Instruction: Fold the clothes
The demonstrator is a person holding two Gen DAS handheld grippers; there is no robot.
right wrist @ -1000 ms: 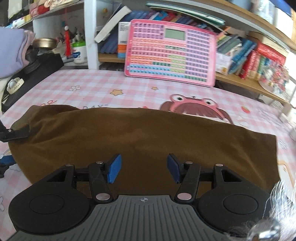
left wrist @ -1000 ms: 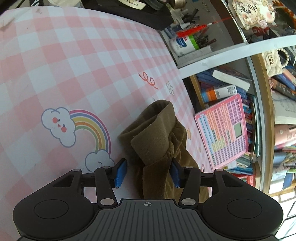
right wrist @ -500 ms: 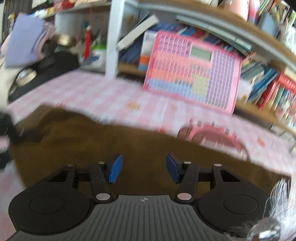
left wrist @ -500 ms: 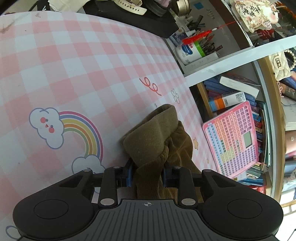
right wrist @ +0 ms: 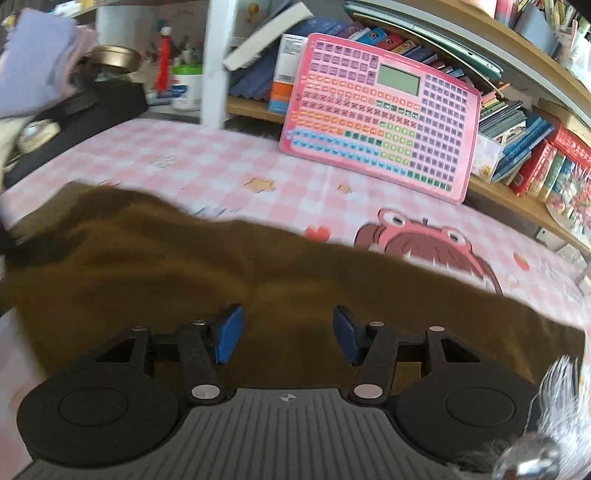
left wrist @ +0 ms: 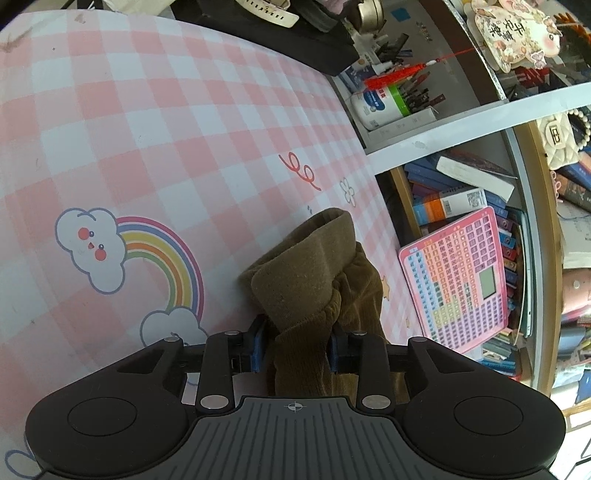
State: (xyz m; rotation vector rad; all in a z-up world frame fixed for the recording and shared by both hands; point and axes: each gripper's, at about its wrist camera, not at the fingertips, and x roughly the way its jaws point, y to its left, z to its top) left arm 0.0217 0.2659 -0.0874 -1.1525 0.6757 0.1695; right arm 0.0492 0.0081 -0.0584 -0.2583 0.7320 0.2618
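An olive-brown garment [right wrist: 192,266] lies spread across the pink checked table cover [left wrist: 147,129]. In the left wrist view its ribbed end [left wrist: 306,273] is bunched and raised, and my left gripper [left wrist: 297,349] is shut on it, blue pads pressed against the cloth on both sides. My right gripper [right wrist: 286,334] is open and empty, held just above the middle of the garment, with the cloth filling the view under the fingers.
A pink toy keyboard tablet [right wrist: 380,122] leans on the bookshelf behind the table. A white jar with pens [left wrist: 376,105] and dark clutter [left wrist: 280,33] sit at the table's far end. Books [right wrist: 546,162] fill the shelves to the right.
My left gripper closed on the bunched end of the garment and holds it. My right gripper stayed open and shifted over the cloth, with the view blurred by motion.
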